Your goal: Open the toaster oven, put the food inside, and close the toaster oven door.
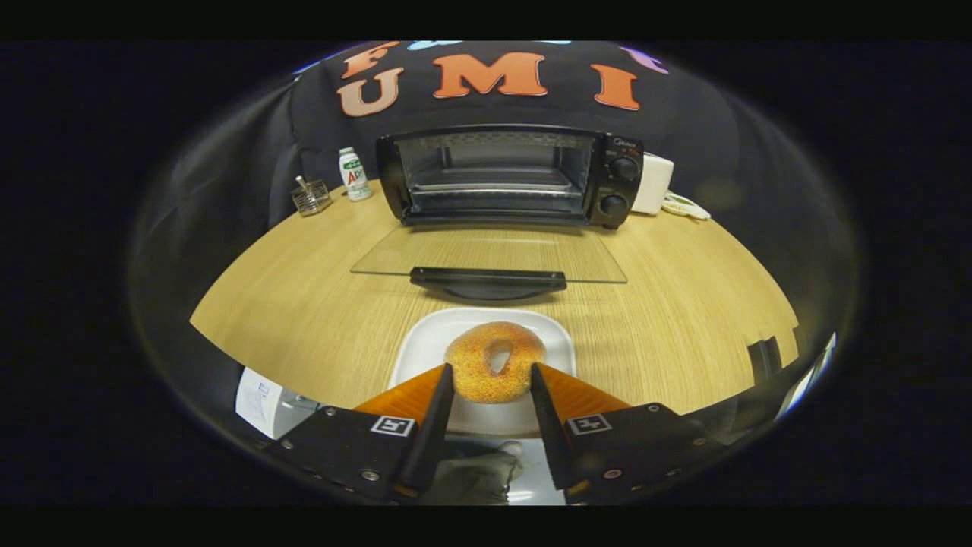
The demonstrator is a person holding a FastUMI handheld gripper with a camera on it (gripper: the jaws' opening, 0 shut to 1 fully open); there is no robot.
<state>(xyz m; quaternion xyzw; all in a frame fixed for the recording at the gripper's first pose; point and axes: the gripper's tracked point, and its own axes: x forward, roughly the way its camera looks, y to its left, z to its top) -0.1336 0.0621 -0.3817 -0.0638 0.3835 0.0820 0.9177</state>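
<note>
A sesame bagel [486, 380] lies on a white square plate [433, 334] near the table's front edge. My gripper [492, 374] has its orange fingers [425, 391] on either side of the bagel's near half, both pressing its sides, so it is shut on it. Beyond the plate stands the black toaster oven [509, 176], open. Its glass door [490, 254] is folded down flat toward me, with the black handle [488, 281] just past the plate. The oven's rack and bare cavity show inside.
The wooden table [304, 304] carries a small bottle [354, 173] and a wire holder [310, 197] left of the oven. A white box [654, 182] and a small dish [686, 205] sit to its right. White objects lie below the table's near left edge.
</note>
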